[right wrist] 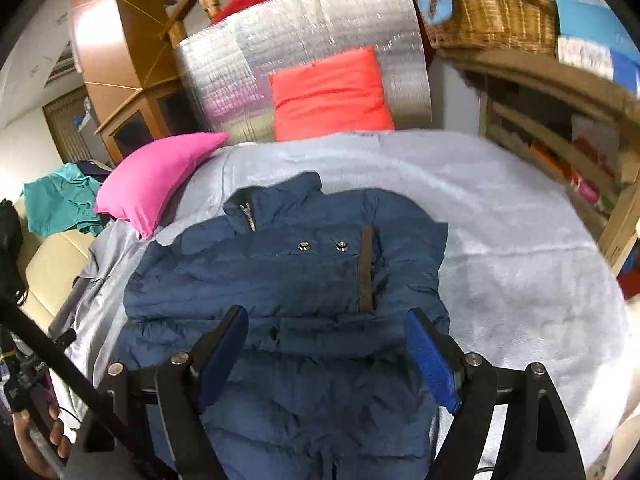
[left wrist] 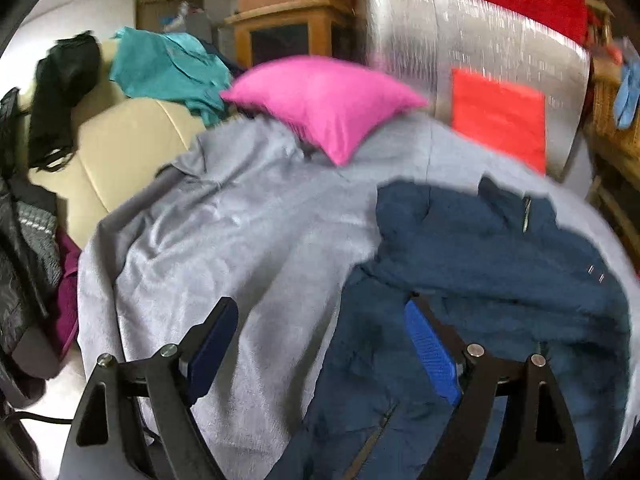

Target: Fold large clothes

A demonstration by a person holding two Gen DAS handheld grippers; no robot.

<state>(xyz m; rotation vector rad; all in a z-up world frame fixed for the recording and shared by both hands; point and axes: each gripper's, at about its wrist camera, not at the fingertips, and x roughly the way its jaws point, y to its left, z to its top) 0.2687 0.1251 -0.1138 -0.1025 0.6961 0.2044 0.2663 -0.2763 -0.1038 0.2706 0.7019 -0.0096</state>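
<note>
A navy blue padded jacket point(right wrist: 304, 280) lies on a light grey blanket point(right wrist: 500, 240), collar towards the far end, two snap buttons showing. In the left wrist view the jacket point(left wrist: 500, 280) lies crumpled at the right. My left gripper point(left wrist: 316, 332) is open and empty, above the jacket's left edge and the blanket point(left wrist: 240, 240). My right gripper point(right wrist: 328, 340) is open and empty, above the jacket's middle.
A pink pillow point(right wrist: 156, 176) and an orange-red cushion point(right wrist: 332, 96) sit at the far end against a silver foil mat point(right wrist: 304, 36). A beige chair point(left wrist: 120, 152) with teal clothes point(left wrist: 168, 68) stands left. Wooden shelves point(right wrist: 560, 136) with a wicker basket point(right wrist: 492, 12) stand right.
</note>
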